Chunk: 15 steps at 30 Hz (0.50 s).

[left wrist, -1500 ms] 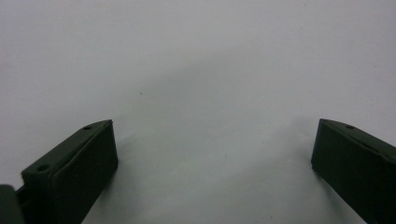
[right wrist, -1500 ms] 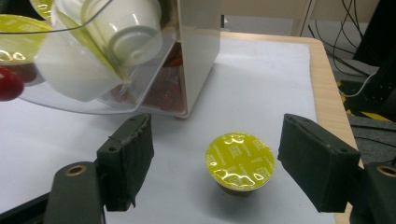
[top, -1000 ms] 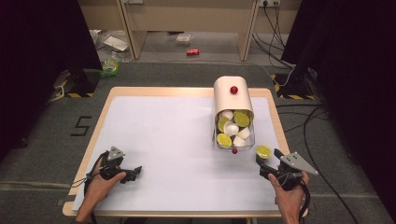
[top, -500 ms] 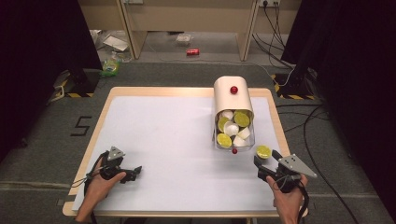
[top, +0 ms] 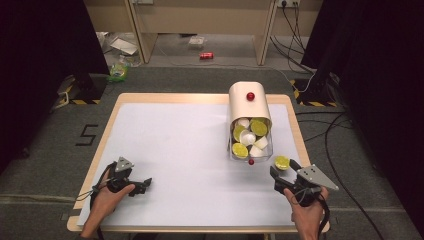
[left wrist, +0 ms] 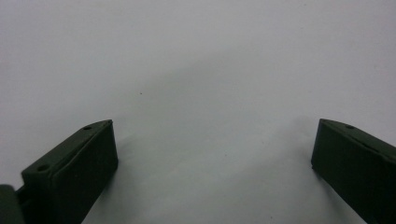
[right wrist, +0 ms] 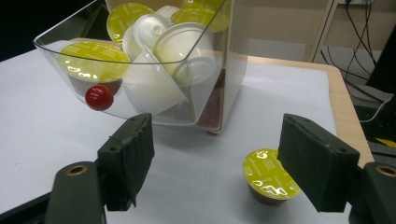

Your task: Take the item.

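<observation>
- Dispenser (top: 249, 107) on the table (top: 175, 150), near its far right part; clear drawer (right wrist: 140, 60) pulled out toward the person, full of pods, red knob (right wrist: 99, 97) on its front.
- One pod (right wrist: 270, 175) standing on the table just right of the drawer's front, green lid up.
- Right gripper (top: 286, 171) just before the drawer: jaws apart, just been closing, gripping nothing; pod beside the right-hand jaw, not clamped.
- Left gripper (top: 145, 182) well left of the dispenser, jaws wide apart over bare table.

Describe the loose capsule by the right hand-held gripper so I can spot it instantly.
Find the clear capsule bin on the table's right side. Just right of its open front stands one capsule on the white tabletop, upright with its yellow-green foil lid up, outside the bin.
</observation>
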Each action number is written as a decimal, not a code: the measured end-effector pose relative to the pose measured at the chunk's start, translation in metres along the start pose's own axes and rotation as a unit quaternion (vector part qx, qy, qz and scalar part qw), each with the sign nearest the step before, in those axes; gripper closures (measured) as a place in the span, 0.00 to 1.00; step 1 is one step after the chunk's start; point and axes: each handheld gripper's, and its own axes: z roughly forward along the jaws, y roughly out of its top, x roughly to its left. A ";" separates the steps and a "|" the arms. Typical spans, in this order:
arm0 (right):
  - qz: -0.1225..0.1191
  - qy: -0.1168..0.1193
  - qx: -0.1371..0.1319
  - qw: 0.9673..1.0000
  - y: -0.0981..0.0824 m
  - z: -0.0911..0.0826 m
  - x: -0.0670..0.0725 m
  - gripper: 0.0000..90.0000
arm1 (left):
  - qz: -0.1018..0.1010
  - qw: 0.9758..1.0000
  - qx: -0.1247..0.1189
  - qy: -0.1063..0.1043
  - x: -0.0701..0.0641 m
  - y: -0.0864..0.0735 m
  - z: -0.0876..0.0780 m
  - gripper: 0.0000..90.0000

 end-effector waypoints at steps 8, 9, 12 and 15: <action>-0.009 0.005 -0.001 1.000 0.001 0.001 0.007 0.31 | 0.000 1.000 0.000 0.000 0.000 0.000 0.000 0.00; -0.008 0.006 -0.002 1.000 0.002 0.001 0.007 0.31 | 0.000 1.000 0.000 0.000 0.000 0.000 0.000 0.00; -0.008 0.006 -0.006 1.000 0.003 0.001 0.008 0.31 | 0.000 1.000 0.000 0.000 0.000 0.000 0.000 0.00; -0.009 0.005 -0.006 1.000 0.003 0.001 0.007 0.31 | 0.000 1.000 0.000 0.000 0.000 0.000 0.000 0.00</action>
